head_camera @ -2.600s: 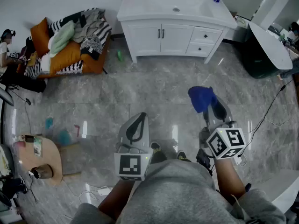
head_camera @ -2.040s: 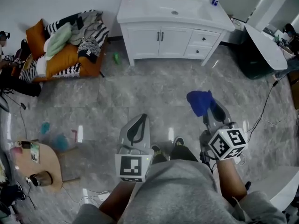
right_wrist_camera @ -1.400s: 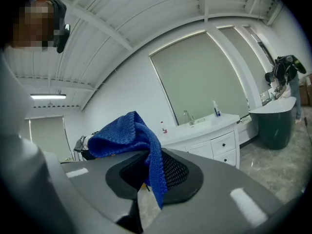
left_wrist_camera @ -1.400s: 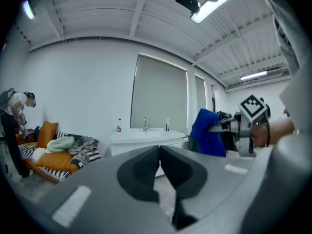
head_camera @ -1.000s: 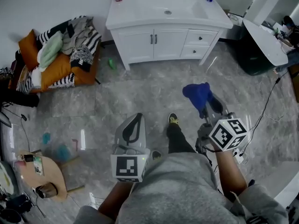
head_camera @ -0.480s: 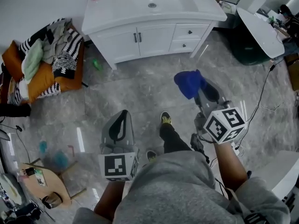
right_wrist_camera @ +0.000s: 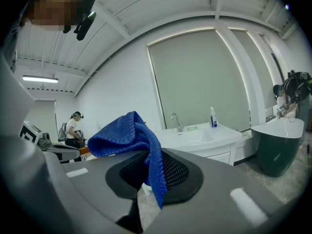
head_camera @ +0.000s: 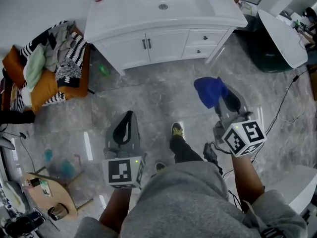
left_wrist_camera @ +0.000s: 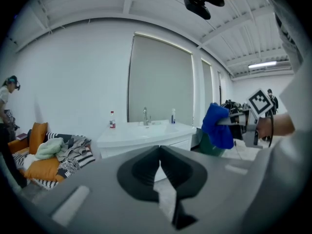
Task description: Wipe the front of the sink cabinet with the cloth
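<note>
The white sink cabinet [head_camera: 163, 41] stands against the far wall, its doors and drawers facing me across the marble floor; it also shows in the left gripper view [left_wrist_camera: 146, 139] and the right gripper view [right_wrist_camera: 204, 143]. My right gripper [head_camera: 218, 99] is shut on a blue cloth [head_camera: 209, 90] [right_wrist_camera: 130, 136], held in the air well short of the cabinet. The cloth also appears at the right of the left gripper view [left_wrist_camera: 218, 126]. My left gripper [head_camera: 126, 124] [left_wrist_camera: 159, 152] is shut with nothing in it, over the floor to the left of my legs.
An orange sofa piled with clothes [head_camera: 44, 68] stands left of the cabinet. A dark green tub [head_camera: 275, 48] with a white top sits to its right. A small wooden table [head_camera: 47, 195] is at lower left. Cables [head_camera: 290, 95] trail on the floor at right. Another person [right_wrist_camera: 74, 130] stands at far left.
I have walked closer to the sink cabinet, which now sits larger and nearer in the head view. Both grippers keep their hold and positions relative to my body.
</note>
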### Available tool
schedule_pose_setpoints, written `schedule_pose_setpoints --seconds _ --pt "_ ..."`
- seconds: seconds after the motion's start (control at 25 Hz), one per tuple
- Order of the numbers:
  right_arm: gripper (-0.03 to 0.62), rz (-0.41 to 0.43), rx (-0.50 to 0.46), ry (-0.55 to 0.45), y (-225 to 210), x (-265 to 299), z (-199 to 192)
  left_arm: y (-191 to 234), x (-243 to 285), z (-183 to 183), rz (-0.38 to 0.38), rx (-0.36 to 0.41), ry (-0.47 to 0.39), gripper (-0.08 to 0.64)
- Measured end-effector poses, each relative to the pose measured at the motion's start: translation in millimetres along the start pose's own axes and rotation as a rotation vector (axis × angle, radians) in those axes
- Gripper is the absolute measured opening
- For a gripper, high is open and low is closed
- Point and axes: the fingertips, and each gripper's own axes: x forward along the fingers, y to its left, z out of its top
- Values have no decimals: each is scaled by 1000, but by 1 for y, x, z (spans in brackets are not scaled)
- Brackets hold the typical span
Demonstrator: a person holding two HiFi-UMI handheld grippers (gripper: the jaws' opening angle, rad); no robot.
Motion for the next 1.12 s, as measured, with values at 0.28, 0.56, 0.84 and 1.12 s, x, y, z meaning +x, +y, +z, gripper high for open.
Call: schedule_pose_setpoints --seconds 0.28,0.56,0.84,1.12 --pt "60 17 7 39 -18 27 -2 1 29 14 20 -9 12 11" --pt "60 44 23 65 -36 55 -1 2 59 26 45 0 16 11" --pt "60 84 48 70 -44 81 1 9 81 40 88 3 18 11" --pt "48 195 107 49 -48 102 12 10 107 47 108 0 18 11"
